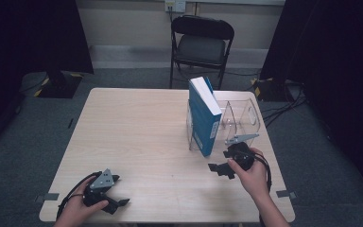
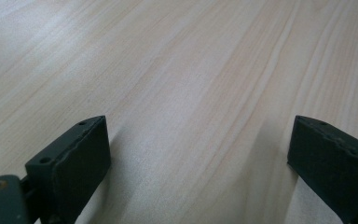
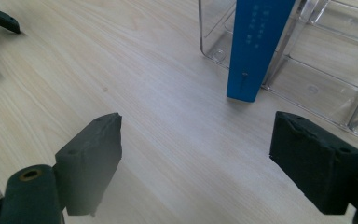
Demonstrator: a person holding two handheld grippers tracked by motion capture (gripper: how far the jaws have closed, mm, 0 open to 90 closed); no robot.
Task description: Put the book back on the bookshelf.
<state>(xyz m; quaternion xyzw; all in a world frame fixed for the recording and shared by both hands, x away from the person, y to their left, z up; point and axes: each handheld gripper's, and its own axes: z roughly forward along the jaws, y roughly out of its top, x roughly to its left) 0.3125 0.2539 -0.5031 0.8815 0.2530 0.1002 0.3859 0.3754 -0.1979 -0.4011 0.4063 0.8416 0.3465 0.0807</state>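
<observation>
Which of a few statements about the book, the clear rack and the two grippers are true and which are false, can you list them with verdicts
1. The blue book stands upright in the clear rack. True.
2. The right gripper is shut on the book. False: its jaws stand wide apart with bare table between them, and the book's spine is ahead of them.
3. The left gripper is open over bare table. True.
4. The book sits in the rack's slot farthest to the right. False: it is at the rack's left end, and the slots to its right are empty.
5. A folding chair stands beyond the table. True.
</observation>
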